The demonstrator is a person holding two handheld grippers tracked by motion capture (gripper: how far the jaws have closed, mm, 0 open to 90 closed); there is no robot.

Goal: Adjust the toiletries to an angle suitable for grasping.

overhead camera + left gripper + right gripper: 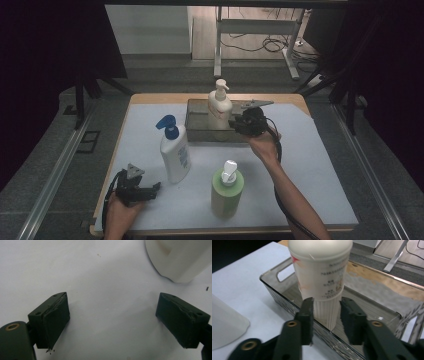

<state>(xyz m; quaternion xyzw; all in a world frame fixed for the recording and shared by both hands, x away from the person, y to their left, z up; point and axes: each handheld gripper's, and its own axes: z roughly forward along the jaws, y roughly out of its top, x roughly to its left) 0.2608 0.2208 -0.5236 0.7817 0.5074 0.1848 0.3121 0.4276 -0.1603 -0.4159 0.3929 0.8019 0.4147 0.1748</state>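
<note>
Two tongs in play. Right tongs [327,306] flank the cream bottle [322,277], seemingly gripping its ribbed base; bottle stands upright in the tray [200,131]. Lower it straight, release only once seated. Left tongs [112,317] open, idle over tabletop [100,270].

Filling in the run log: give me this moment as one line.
right tongs: jaws around cream pump bottle, contact unclear | bottle: upright in clear tray | left tongs: open, over the table
</note>
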